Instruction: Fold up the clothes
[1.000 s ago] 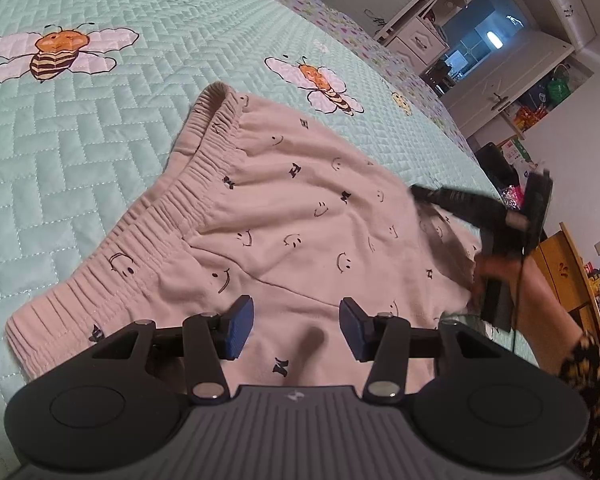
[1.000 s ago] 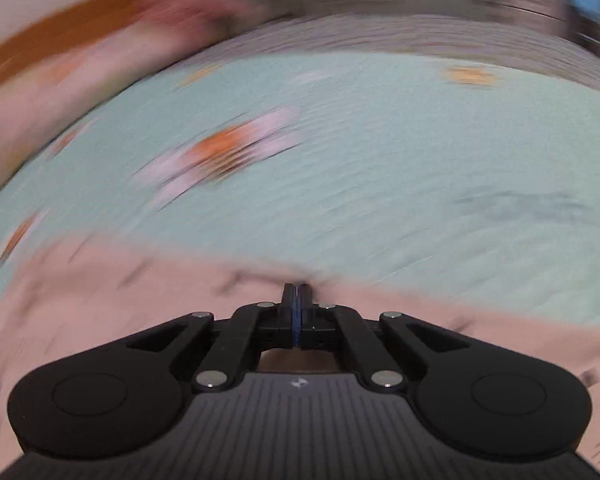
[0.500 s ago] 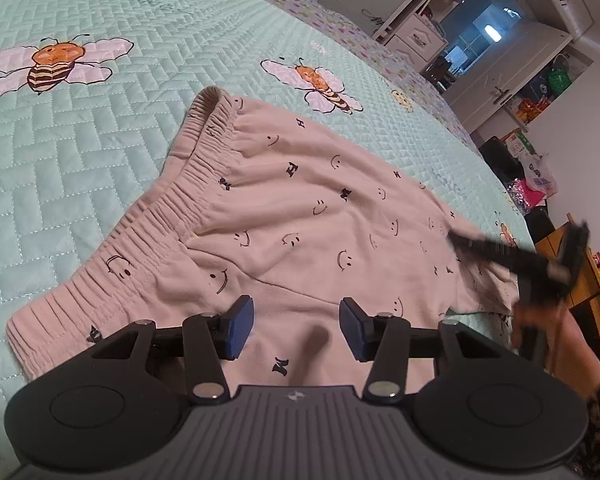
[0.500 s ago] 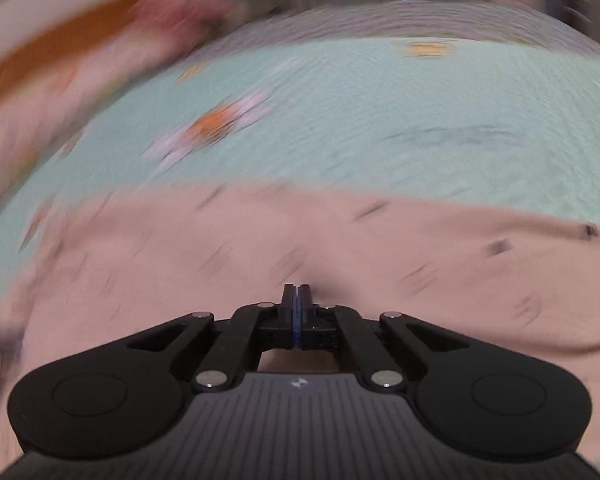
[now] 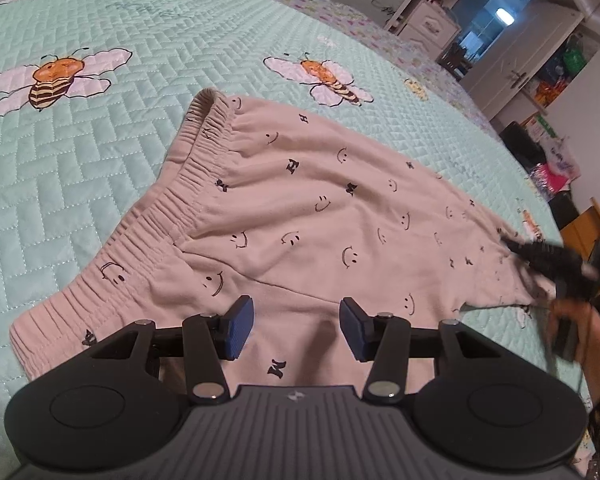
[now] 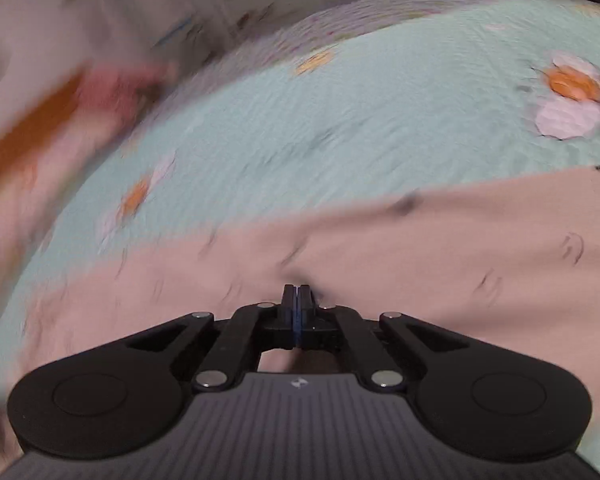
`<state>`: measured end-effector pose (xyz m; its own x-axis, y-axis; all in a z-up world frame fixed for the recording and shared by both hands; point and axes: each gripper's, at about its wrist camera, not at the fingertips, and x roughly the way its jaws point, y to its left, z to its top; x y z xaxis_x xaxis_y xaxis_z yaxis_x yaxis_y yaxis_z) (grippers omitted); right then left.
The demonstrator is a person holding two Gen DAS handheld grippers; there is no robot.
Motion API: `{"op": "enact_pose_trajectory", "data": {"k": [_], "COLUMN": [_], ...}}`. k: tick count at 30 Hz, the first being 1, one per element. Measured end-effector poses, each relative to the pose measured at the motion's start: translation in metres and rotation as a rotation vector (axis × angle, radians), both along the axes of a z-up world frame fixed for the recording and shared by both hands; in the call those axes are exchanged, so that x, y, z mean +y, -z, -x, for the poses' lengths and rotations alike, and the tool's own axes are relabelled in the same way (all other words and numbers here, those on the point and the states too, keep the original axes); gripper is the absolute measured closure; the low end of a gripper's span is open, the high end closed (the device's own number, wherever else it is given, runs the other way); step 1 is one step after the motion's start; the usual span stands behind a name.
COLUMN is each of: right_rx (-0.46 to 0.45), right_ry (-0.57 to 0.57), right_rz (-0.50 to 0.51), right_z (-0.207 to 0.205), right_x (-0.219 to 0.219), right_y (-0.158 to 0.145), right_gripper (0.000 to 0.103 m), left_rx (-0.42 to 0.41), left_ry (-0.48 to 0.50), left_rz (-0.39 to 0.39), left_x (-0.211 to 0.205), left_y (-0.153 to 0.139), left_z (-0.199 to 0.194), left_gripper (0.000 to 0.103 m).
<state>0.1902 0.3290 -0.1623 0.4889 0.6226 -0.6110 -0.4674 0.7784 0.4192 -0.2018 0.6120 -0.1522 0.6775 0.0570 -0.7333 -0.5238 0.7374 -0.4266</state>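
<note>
Pink smiley-print shorts lie spread on the bee-quilted bed. The right gripper — fingers clenched on the leg hem — tugs sideways; the left gripper hovers released. Unpinned, the waistband may drag and bunch.

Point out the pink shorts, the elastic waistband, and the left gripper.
pink shorts (image 5: pixel 324 216): left wrist view, flat middle of the fabric.
elastic waistband (image 5: pixel 140 236): left wrist view, gathered band.
left gripper (image 5: pixel 296 326): left wrist view, midway between the blue pads.
</note>
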Motion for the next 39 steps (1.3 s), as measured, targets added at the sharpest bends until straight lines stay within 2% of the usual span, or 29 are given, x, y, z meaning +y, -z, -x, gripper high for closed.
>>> {"op": "enact_pose_trajectory", "data": {"k": [3,4,6,7,9,11,12,13,14,18,19,20,22,23,26,27,28,29,31,33,34,36,37,39], "right_rx": [-0.047,-0.061,-0.081,-0.067,-0.039,-0.039,-0.037,-0.033,-0.030,-0.050,-0.064,-0.076,-0.095,-0.100,-0.077,-0.071,-0.068,-0.067,-0.075,-0.100,-0.114,-0.134,-0.143,-0.117], "right_ry": [0.150,0.136,0.023,-0.067,-0.195,-0.233,-0.189,-0.129,-0.069,0.193,0.259,0.270,0.236,0.210,0.144,0.147,0.158,0.190,0.340,0.402,0.411,0.336,0.291,0.254], "right_rz": [0.043,0.039,0.017,0.011,0.048,0.096,0.088,0.071,0.053,-0.032,-0.037,-0.058,-0.095,-0.079,0.058,0.086,0.106,0.080,0.044,0.030,0.037,0.013,-0.001,0.038], "right_z": [-0.021,-0.015,0.005,0.018,0.040,0.051,0.040,0.024,0.008,-0.044,-0.049,-0.047,-0.033,-0.023,-0.009,-0.016,-0.027,-0.038,-0.054,-0.057,-0.054,-0.039,-0.030,-0.029], "right_x": [-0.007,-0.010,-0.016,-0.021,-0.034,-0.052,-0.063,-0.075,-0.086,-0.132,-0.140,-0.148,-0.160,-0.165,-0.175,-0.181,-0.187,-0.199,-0.220,-0.222,-0.218,-0.207,-0.201,-0.198], "right_y": [-0.008,-0.014,-0.024,-0.026,-0.025,-0.021,-0.018,-0.015,-0.011,-0.008,-0.013,-0.018,-0.027,-0.030,-0.026,-0.020,-0.012,-0.008,-0.007,-0.012,-0.017,-0.024,-0.027,-0.017], "right_gripper": [0.103,0.094,0.092,0.086,0.084,0.085,0.087,0.100,0.103,0.103,0.095,0.091,0.089,0.088,0.086,0.090,0.103,0.103,0.103,0.103,0.096,0.093,0.087,0.085], "left_rx": [0.023,0.026,0.032,0.035,0.041,0.047,0.050,0.052,0.055,0.085,0.088,0.088,0.081,0.077,0.084,0.092,0.101,0.110,0.120,0.110,0.099,0.074,0.064,0.051], "left_ry": [-0.017,-0.021,-0.025,-0.025,-0.020,-0.018,-0.019,-0.023,-0.028,-0.034,-0.036,-0.039,-0.043,-0.042,-0.017,-0.008,-0.004,-0.003,-0.006,-0.015,-0.020,-0.031,-0.033,-0.031], "left_rz": [0.008,0.008,0.004,0.000,-0.009,-0.018,-0.020,-0.020,-0.020,-0.045,-0.047,-0.047,-0.044,-0.045,-0.083,-0.100,-0.114,-0.125,-0.132,-0.116,-0.103,-0.080,-0.072,-0.065], "left_x": [0.000,0.000,-0.002,-0.003,-0.007,-0.010,-0.011,-0.012,-0.013,-0.019,-0.019,-0.019,-0.020,-0.021,-0.030,-0.034,-0.037,-0.039,-0.039,-0.036,-0.034,-0.031,-0.031,-0.031], "left_y": [-0.001,-0.001,-0.002,-0.002,-0.003,-0.003,-0.004,-0.004,-0.004,-0.006,-0.006,-0.006,-0.005,-0.005,-0.004,-0.003,-0.003,-0.003,-0.003,-0.003,-0.003,-0.003,-0.002,-0.002], "left_z": [-0.004,-0.004,-0.006,-0.007,-0.010,-0.012,-0.014,-0.015,-0.016,-0.023,-0.023,-0.023,-0.023,-0.023,-0.030,-0.033,-0.035,-0.037,-0.039,-0.037,-0.035,-0.031,-0.030,-0.030], "left_gripper": [0.051,0.050,0.048,0.046,0.042,0.039,0.036,0.033,0.032,0.030,0.030,0.030,0.027,0.023,0.012,0.009,0.007,0.007,0.006,0.006,0.006,0.006,0.004,0.002]}}
